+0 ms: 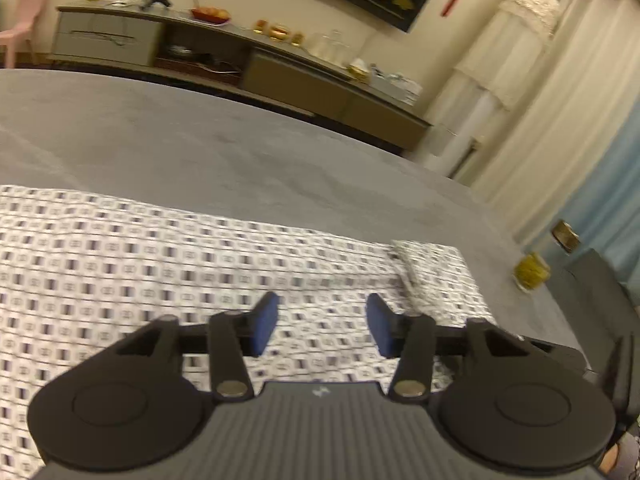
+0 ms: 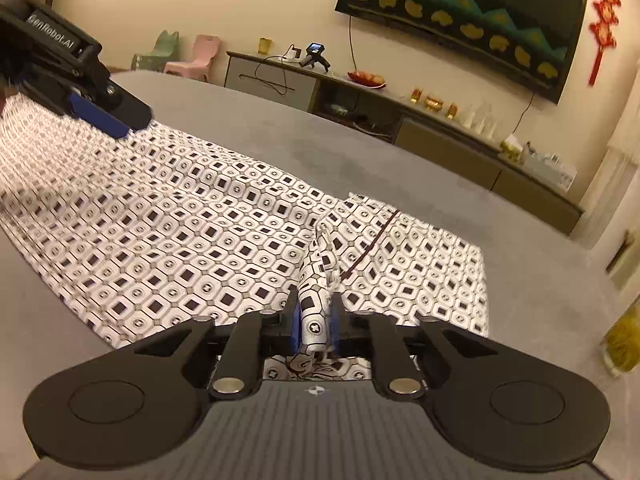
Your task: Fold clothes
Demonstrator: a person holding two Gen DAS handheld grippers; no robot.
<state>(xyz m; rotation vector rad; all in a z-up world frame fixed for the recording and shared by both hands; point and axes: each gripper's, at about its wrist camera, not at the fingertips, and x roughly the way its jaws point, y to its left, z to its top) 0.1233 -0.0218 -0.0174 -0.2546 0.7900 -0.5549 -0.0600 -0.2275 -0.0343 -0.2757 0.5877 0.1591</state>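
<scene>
A white garment with a black square print [image 1: 140, 256] lies spread on a grey surface [image 1: 208, 140]. A folded-over flap [image 1: 436, 272] sits at its right end. My left gripper [image 1: 322, 314] hovers open just above the cloth, with nothing between its blue pads. In the right wrist view the garment [image 2: 180, 232] stretches to the left. My right gripper [image 2: 315, 320] is shut on a bunched ridge of the fabric [image 2: 316, 280] that rises from the flap's seam. The left gripper's fingers [image 2: 102, 118] show at the top left, over the garment's far end.
A long low cabinet [image 2: 440, 140] with small items on it runs along the far wall, under a dark wall panel [image 2: 460, 20]. Pink and green chairs [image 2: 196, 60] stand at its left. A yellow jar [image 1: 531, 276] sits past the surface's right edge, near pale curtains [image 1: 560, 120].
</scene>
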